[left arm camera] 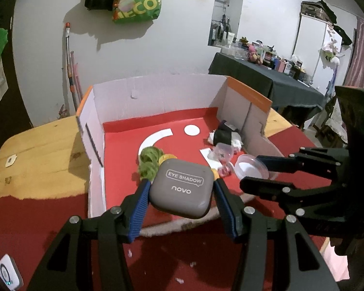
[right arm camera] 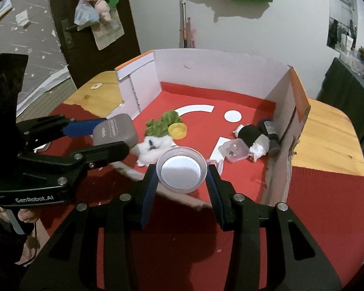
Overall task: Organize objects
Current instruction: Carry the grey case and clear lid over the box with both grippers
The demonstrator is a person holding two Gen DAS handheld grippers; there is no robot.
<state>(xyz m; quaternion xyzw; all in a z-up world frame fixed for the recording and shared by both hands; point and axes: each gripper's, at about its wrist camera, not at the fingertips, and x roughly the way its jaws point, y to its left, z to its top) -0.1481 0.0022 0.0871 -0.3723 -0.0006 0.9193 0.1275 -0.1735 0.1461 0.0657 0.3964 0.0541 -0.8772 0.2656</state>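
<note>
The left gripper (left arm camera: 180, 191) is seen clamped on a grey eye shadow case (left arm camera: 182, 188), one blue pad pressed to each side of it, with the case lifted above the front edge of the box. The right gripper (right arm camera: 182, 169) is clamped in the same manner on a clear round dish (right arm camera: 181, 168) with a white disc inside; its jaws are set narrower than those of the left. Both held items are carried side by side, near each other but not touching.

Below and beyond them an open cardboard box (right arm camera: 230, 63) is seen, with white walls, orange edging and a red floor marked with a white arc and dot. Inside it are scattered a green yarn bundle (right arm camera: 163, 122), a yellow cap (right arm camera: 177, 131) just beside the yarn, a white fluffy piece (right arm camera: 150, 151), a small clear plastic container (right arm camera: 233, 151), and dark rolled cloth items (right arm camera: 254, 135) against the right wall.

The box is set on a wooden table (right arm camera: 327, 140) partly covered by red cloth (right arm camera: 327, 206). Behind it a white wall is seen, with a green bag (left arm camera: 138, 2) hung high and long poles (left arm camera: 69, 55) leaned in the corner. To the right, a dark-draped table (left arm camera: 267, 75) crowded with small bottles and toys is visible; in the right wrist view a dark door (right arm camera: 85, 36) with soft toys hung on it is seen at the left.
</note>
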